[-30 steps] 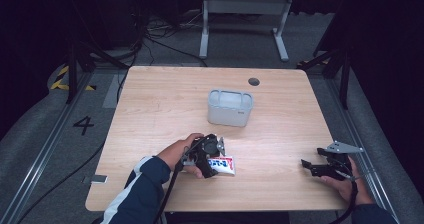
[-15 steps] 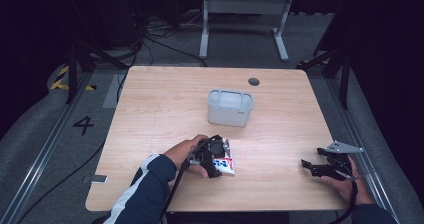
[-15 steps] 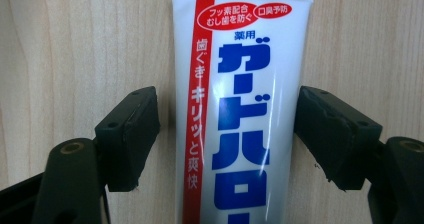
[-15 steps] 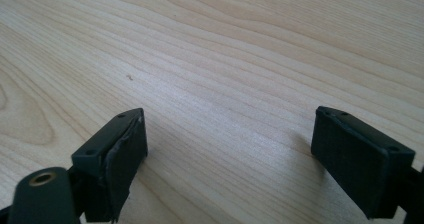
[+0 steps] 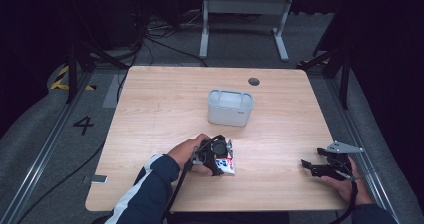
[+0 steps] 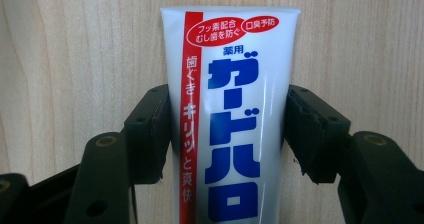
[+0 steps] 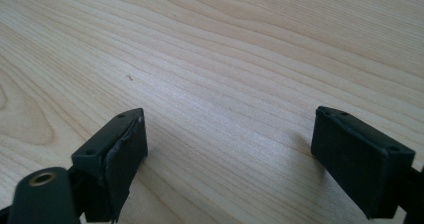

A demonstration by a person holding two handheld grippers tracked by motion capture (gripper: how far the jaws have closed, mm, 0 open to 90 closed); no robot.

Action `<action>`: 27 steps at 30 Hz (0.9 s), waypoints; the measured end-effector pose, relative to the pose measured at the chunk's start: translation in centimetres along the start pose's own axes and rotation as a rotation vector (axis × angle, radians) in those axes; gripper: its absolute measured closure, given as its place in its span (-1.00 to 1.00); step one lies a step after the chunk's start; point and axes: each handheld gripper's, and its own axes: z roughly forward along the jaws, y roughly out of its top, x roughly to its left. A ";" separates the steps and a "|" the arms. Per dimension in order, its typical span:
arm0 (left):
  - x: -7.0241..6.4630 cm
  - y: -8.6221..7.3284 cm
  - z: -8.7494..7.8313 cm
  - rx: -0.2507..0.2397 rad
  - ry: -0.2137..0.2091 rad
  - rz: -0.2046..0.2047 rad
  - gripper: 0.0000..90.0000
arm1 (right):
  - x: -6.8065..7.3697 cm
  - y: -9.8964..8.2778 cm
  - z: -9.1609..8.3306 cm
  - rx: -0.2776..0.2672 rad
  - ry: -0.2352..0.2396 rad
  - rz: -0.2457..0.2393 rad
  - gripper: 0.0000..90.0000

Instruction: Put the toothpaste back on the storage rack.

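One wooden table [image 5: 165,104] stands here. On it sits one grey tub [image 5: 229,107] and, nearer the person than the tub, one toothpaste tube [image 6: 230,114] (white with red and blue letters). Two black grippers: the left gripper [image 5: 220,159] and the right gripper [image 5: 312,168].

The toothpaste tube [image 6: 230,114] is white, with a red stripe down 1 side carrying white lettering, bold blue characters down its middle and 2 red labels at its top. The box [image 5: 229,107] is pale grey. The tabletop [image 5: 165,114] is light wood with fine grain lines. Both grippers are black. The sleeve [image 5: 145,196] is navy with a white stripe.
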 end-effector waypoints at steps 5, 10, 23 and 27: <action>-0.1 0.0 -0.1 0.001 0.011 -0.004 -0.02 | 0.0 0.0 0.0 0.000 0.000 0.000 -0.67; -0.1 -0.1 -0.4 -0.004 0.014 0.006 0.10 | 0.0 0.0 0.0 0.000 0.000 -0.001 -0.67; -0.6 -0.5 -2.6 -0.092 0.064 0.013 0.35 | 0.0 0.0 0.0 0.000 0.000 0.000 -0.67; -0.9 -0.7 -3.4 -0.124 0.095 0.021 0.38 | 0.0 0.0 0.0 0.000 0.000 0.000 -0.67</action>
